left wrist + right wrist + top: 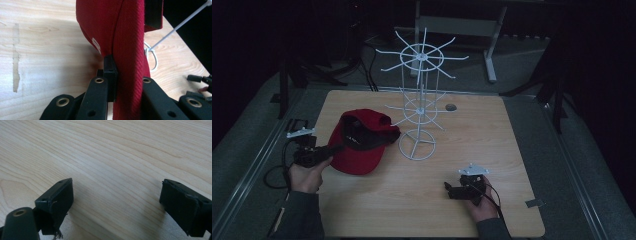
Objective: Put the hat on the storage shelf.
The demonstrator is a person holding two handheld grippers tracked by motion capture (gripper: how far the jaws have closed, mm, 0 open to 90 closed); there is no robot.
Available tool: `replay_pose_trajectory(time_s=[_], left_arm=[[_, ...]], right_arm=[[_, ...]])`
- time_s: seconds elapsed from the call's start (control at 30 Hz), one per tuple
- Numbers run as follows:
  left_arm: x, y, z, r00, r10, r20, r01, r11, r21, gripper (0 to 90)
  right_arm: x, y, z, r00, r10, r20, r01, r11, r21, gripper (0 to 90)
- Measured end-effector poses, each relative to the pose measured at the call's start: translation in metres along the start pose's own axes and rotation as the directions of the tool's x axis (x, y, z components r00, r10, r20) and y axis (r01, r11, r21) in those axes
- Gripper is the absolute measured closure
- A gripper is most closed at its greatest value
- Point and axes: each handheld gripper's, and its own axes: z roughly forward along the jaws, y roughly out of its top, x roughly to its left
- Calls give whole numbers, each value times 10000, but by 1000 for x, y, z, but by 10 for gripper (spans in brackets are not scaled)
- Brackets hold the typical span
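Gripping the red cap (357, 150) by its edge, the left tool (333, 149) is clamping the fabric between its jaws.
The cap is lying on the bench (492, 145) just beside the white wire rack (419, 100), while the right tool (449, 189) is hovering well apart, jaws spread wide over bare wood.

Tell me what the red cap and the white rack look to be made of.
Red cap: woven fabric, likely cotton twill, matte; diagonal weave shows in the left gripper view. White rack: thin rods, probably metal wire with a white coating, though plastic can't be excluded.
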Motion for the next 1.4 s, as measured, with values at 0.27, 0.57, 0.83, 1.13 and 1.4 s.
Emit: replay_pose_trajectory(time_s=[0.27, 0.57, 0.83, 1.13, 1.4], left_arm=[[-1, 13, -9, 9998, -73, -181, 65, 9991, -418, 853], [-6, 29, -17, 9984, 109, -546, -148, 9972, -730, 853], [-8, 42, -25, 9965, 142, -819, -230, 9939, -1082, 853], [-14, 60, -38, 9936, 314, -1082, -479, 9869, -1540, 853], [-22, 74, -45, 9908, 480, -1263, -711, 9802, -1847, 853]], right_arm=[[0, 0, 0, 10000, 3, 1, -3, 10000, -1, 117], [0, 0, 0, 10000, 19, 7, -19, 10000, -9, 117], [0, 0, 0, 10000, -15, 4, 15, 10000, -13, 117], [0, 0, 0, 10000, 3, 6, -3, 10000, -18, 117], [0, 0, 0, 10000, 27, 4, -27, 10000, -20, 117]])
